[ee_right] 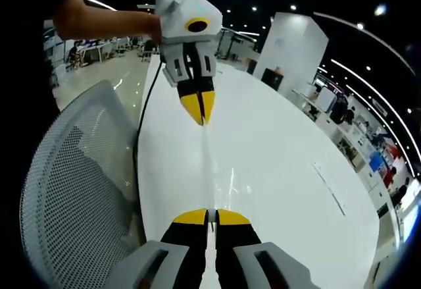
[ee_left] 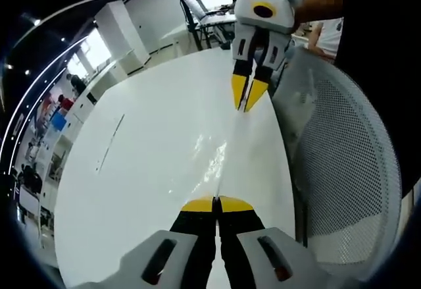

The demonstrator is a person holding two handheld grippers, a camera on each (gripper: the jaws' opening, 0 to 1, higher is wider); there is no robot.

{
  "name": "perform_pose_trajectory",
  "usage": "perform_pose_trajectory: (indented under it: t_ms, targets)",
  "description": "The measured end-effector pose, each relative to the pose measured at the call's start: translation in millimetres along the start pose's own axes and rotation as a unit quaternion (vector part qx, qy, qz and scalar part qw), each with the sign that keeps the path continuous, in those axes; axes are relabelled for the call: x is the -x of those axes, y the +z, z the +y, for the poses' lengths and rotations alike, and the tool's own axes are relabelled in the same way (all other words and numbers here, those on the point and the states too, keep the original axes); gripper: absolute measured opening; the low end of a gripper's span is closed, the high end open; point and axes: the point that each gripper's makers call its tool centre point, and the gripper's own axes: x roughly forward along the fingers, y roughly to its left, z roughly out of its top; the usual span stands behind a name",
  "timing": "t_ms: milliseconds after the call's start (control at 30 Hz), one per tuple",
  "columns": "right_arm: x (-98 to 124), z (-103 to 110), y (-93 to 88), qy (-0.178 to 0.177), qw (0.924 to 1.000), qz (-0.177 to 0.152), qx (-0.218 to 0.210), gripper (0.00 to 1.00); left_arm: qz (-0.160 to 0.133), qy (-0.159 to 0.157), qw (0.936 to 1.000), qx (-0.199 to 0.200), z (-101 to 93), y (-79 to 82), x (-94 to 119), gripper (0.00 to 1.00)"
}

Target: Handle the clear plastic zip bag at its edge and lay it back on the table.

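Observation:
The clear plastic zip bag [ee_left: 222,160] hangs stretched edge-on between my two grippers above the white table [ee_left: 131,177]; it reads as a thin glossy line with faint reflections. In the left gripper view, my left gripper [ee_left: 216,205] is shut on the near end of the bag, its yellow tips pressed together. My right gripper [ee_left: 248,99] is shut on the far end. In the right gripper view the same bag [ee_right: 208,164] runs from my right gripper [ee_right: 211,216] up to my left gripper [ee_right: 200,112], held by a person's hand.
A grey mesh chair [ee_left: 342,170] [ee_right: 72,190] stands against the table's edge beside the grippers. A black cable [ee_right: 141,128] runs along that edge. A thin pale strip [ee_left: 109,143] [ee_right: 329,190] lies on the table [ee_right: 296,151]. Desks and people are far behind.

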Motion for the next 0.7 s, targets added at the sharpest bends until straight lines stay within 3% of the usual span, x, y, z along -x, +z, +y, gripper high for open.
perform_pose_trajectory:
  t_ms: [233,400,700]
  targets:
    - [6.4,-3.0,-4.0,0.000,0.9995,0.000,-0.030,0.02,-0.015,-0.004,0.9996,-0.024,-7.9,10.2,0.2,0.00]
    - [8.8,-4.4,-3.0,0.007,0.9988,-0.004,-0.048,0.10,-0.013,-0.012,0.9992,-0.036,-13.5,10.6,-2.8,0.00]
    - [15.0,-12.0,16.9,0.018,0.9970,-0.034,-0.068,0.13,-0.011,-0.012,0.9988,-0.047,-15.3,14.2,-2.7,0.00]
